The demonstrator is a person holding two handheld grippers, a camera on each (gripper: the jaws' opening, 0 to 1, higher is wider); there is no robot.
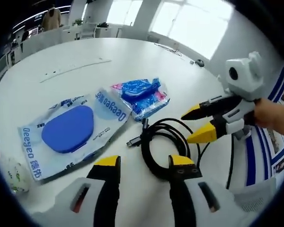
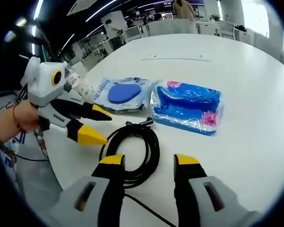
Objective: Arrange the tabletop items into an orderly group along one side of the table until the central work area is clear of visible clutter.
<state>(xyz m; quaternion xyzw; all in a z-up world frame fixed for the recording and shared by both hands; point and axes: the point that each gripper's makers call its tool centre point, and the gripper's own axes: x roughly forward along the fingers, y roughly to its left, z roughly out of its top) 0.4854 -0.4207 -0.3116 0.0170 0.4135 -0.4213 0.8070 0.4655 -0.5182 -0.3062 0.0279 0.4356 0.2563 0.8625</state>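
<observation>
The coiled black cable [image 1: 163,146] lay just ahead of both grippers' parted, empty fingers [image 1: 108,163]; beside the cable, a wipes pack [image 1: 73,130] read "Deeyeo".

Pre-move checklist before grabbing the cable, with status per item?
1. Left tool open: ok, jaws apart, nothing between them.
2. Right tool open: ok, jaws apart and empty.
3. Black cable coiled, free of the packs: ok, it lies apart from both on the table.
4. Left tool lined up on the coil: ok, the loop sits just beyond its jaw tips.
5. Wipes pack and blue pouch out of the path: ok, both lie past the coil.
6. Cable's far end free: cannot tell, it runs out of view.
</observation>
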